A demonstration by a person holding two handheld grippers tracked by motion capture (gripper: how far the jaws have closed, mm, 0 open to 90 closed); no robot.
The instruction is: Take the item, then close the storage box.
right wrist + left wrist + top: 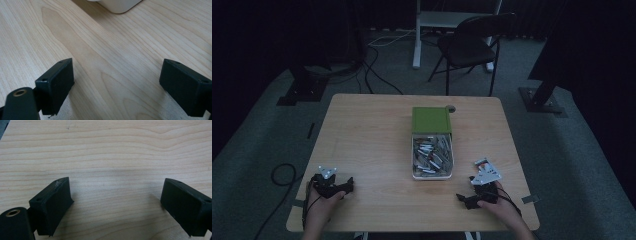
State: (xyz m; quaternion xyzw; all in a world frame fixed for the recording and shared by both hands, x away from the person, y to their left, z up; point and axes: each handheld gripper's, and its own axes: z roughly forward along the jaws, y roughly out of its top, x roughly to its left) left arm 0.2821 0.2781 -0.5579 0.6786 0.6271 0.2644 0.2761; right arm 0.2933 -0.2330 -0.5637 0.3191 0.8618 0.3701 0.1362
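On the wooden table [362,130], the one obstacle is the white bin [432,175] of small parts at the middle, with its green lid [431,120] lying over the far half; bare wood runs wide on both sides of it. The left gripper [343,189] sits near the front left edge with its jaws spread over bare wood. The right gripper [466,199] sits near the front right, jaws also spread, with the bin's corner [117,6] ahead of it and open tabletop between.
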